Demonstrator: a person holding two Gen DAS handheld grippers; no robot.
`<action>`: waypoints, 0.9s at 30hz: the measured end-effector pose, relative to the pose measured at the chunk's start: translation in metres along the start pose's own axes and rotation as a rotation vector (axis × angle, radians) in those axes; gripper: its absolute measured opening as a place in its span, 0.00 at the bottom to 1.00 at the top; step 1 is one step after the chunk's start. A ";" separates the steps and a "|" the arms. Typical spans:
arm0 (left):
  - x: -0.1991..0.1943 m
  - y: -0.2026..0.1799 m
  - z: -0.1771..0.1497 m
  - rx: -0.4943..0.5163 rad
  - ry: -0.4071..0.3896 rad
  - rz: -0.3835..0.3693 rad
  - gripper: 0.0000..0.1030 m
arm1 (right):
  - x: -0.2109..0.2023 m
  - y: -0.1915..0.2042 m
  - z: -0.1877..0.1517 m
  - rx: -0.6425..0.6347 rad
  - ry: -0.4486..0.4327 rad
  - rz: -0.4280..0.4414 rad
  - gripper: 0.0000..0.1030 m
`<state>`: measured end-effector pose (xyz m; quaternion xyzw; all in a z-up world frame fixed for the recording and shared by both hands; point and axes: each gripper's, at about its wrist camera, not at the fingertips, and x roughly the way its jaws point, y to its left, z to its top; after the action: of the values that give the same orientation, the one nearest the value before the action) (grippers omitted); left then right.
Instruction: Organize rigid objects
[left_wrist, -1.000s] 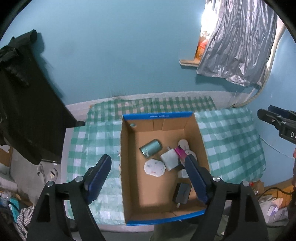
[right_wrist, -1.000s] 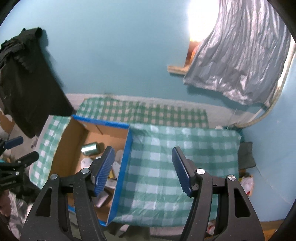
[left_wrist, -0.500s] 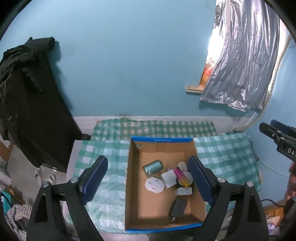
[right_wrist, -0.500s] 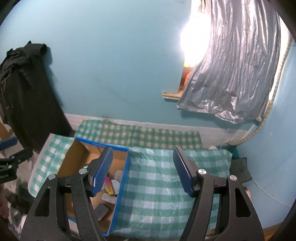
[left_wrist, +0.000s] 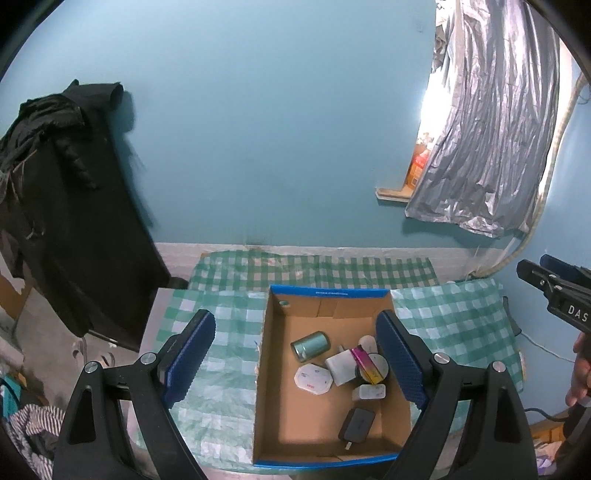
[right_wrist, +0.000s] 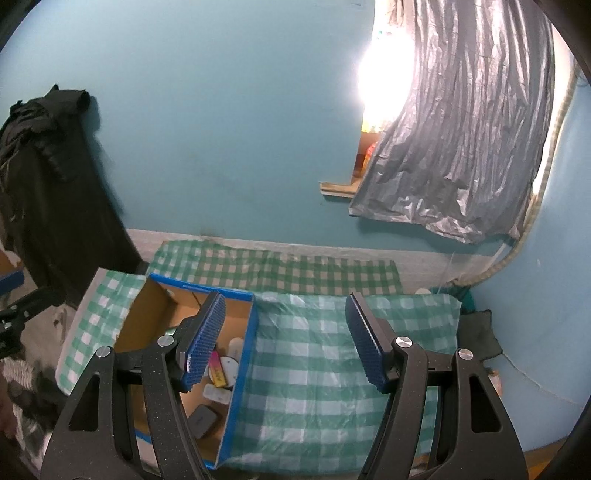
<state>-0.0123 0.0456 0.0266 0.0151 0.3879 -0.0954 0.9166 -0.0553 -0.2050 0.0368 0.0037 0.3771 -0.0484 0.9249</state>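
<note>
An open cardboard box with a blue rim sits on a green checked tablecloth. Inside lie a green can, a white hexagonal piece, a white charger, a pink and yellow item, a small white box and a black adapter. My left gripper hangs open above the box, holding nothing. My right gripper is open over the cloth, just right of the box, also holding nothing. Its tip also shows at the right edge of the left wrist view.
A black coat hangs on the teal wall at left. A silver curtain covers a window above a wooden ledge at right. Striped cloth lies at the lower left. A person's hand shows at the right edge.
Both grippers have risen and tipped upward, so the box looks smaller and more wall shows. The left jaws have spread a little wider.
</note>
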 end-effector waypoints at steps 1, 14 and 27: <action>0.000 0.000 0.000 0.005 -0.004 0.003 0.87 | 0.000 -0.002 0.000 0.005 -0.003 -0.001 0.65; -0.003 -0.009 -0.001 0.048 -0.018 0.012 0.87 | 0.002 -0.011 0.001 0.025 -0.001 -0.013 0.65; -0.004 -0.009 -0.001 0.035 -0.017 0.003 0.87 | 0.002 -0.011 0.001 0.020 0.001 -0.012 0.65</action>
<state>-0.0174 0.0379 0.0288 0.0310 0.3785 -0.1009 0.9196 -0.0540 -0.2157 0.0368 0.0110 0.3770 -0.0578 0.9243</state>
